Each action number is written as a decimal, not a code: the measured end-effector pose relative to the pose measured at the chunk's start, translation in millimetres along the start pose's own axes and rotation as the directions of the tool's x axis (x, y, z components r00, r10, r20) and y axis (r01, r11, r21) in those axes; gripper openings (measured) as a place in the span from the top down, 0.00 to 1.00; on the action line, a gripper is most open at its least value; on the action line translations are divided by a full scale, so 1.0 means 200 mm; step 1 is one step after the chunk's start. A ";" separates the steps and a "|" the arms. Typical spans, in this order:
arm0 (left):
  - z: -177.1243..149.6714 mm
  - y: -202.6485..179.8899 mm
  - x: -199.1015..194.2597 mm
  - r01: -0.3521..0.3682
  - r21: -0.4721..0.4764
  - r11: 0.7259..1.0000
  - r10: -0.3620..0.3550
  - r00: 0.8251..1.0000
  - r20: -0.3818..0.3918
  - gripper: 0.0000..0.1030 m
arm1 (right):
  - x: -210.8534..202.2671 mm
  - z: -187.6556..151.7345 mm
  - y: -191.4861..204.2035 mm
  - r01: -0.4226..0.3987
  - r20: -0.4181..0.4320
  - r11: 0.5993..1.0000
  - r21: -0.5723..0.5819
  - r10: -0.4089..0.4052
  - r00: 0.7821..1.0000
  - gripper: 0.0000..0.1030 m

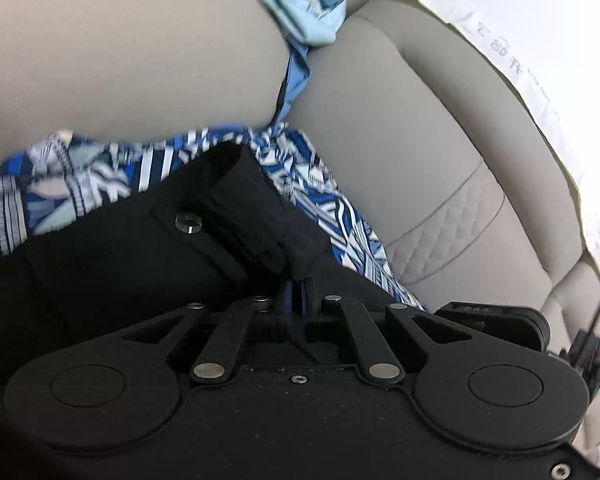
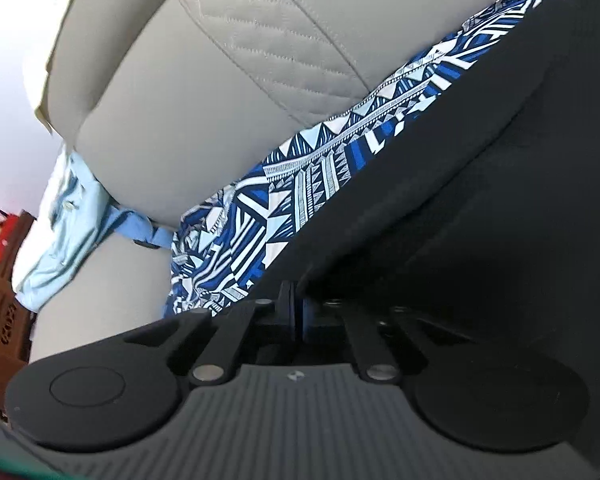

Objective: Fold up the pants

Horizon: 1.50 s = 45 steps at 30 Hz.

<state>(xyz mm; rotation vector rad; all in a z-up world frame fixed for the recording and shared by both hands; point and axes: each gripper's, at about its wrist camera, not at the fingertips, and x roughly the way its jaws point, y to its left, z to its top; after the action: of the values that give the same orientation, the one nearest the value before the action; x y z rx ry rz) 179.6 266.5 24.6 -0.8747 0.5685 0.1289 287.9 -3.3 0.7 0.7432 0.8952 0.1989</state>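
Black pants (image 1: 112, 264) lie spread over a blue-and-white patterned cloth (image 1: 60, 192) that covers the seat of a beige sofa (image 1: 400, 168); the sofa serves as landmark throughout. In the left wrist view the pants' waistband, with its metal button (image 1: 188, 224), sits in front of the sofa's back cushions, and the patterned cloth shows as a band between the pants and those cushions. A light blue garment (image 1: 308, 12) is tucked into the gap between two back cushions. The left gripper (image 1: 298, 296) has its jaws drawn together on the black fabric of the pants near the waistband. In the right wrist view the right gripper (image 2: 296, 304) likewise has its jaws brought together, pinching the edge of the pants where it meets the patterned cloth, below the sofa's quilted cushion panel (image 2: 276, 32). A wooden cabinet (image 2: 4, 300) stands beyond the sofa's far end.
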 end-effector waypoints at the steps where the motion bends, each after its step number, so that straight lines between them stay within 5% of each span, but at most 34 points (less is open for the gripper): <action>1: 0.00 0.02 0.00 0.012 -0.020 1.000 -0.012 1.000 -0.027 0.87 | -0.03 -0.01 -0.01 -0.009 0.009 1.000 -0.012 0.009 1.000 0.94; 6: -0.03 0.13 0.03 0.085 -0.151 0.985 -0.105 0.987 -0.124 0.74 | -0.15 -0.04 0.01 -0.022 0.037 0.998 -0.066 0.024 0.999 0.94; 10: -0.03 0.14 0.03 0.112 -0.176 0.978 -0.130 0.987 -0.090 0.51 | -0.25 -0.08 0.06 -0.020 0.067 0.992 -0.121 0.029 0.997 0.94; 15: -0.02 0.16 0.04 0.107 -0.240 0.965 -0.124 0.991 -0.055 0.45 | -0.38 -0.17 0.09 -0.037 0.099 0.990 -0.136 0.050 0.994 0.95; 18: -0.02 0.18 0.04 0.103 -0.253 0.962 -0.114 0.993 -0.030 0.58 | -0.47 -0.25 0.09 -0.042 0.120 0.989 -0.139 0.059 0.991 0.94; 19: -0.02 0.17 0.03 0.082 -0.239 0.968 -0.090 0.996 -0.022 0.83 | -0.48 -0.28 0.08 -0.038 0.128 0.989 -0.143 0.056 0.990 0.94; 20: -0.02 0.17 0.03 0.061 -0.214 0.975 -0.065 0.998 -0.014 0.95 | -0.49 -0.31 0.06 -0.030 0.136 0.988 -0.150 0.051 0.989 0.94; 24: -0.01 0.15 -0.03 0.036 -0.167 0.985 -0.031 0.999 0.034 0.96 | -0.44 -0.33 -0.03 0.057 0.161 0.992 -0.110 -0.038 0.986 0.77; 27: -0.01 0.14 -0.06 0.035 -0.141 0.989 -0.028 0.998 0.054 0.96 | -0.39 -0.25 -0.12 0.151 0.213 0.988 -0.042 -0.139 0.967 0.76; 28: 0.00 0.14 -0.06 0.040 -0.143 0.989 -0.033 0.998 0.051 0.96 | -0.37 -0.21 -0.16 0.169 0.226 0.986 -0.016 -0.161 0.961 0.67; 32: 0.00 0.16 -0.06 0.028 -0.145 0.989 -0.023 0.999 0.039 0.96 | -0.36 0.00 -0.29 0.163 0.282 0.983 0.089 -0.182 0.942 0.68; 45: 0.01 0.22 -0.03 -0.027 -0.162 0.986 0.028 1.000 0.007 0.96 | -0.53 0.87 -1.00 0.362 0.373 0.875 0.323 -0.469 0.801 0.68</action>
<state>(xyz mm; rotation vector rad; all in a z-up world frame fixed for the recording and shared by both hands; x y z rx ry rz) 160.6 296.5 -2.0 -1.0238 0.5672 0.2061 326.0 -286.1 4.7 0.7489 0.6260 -0.4709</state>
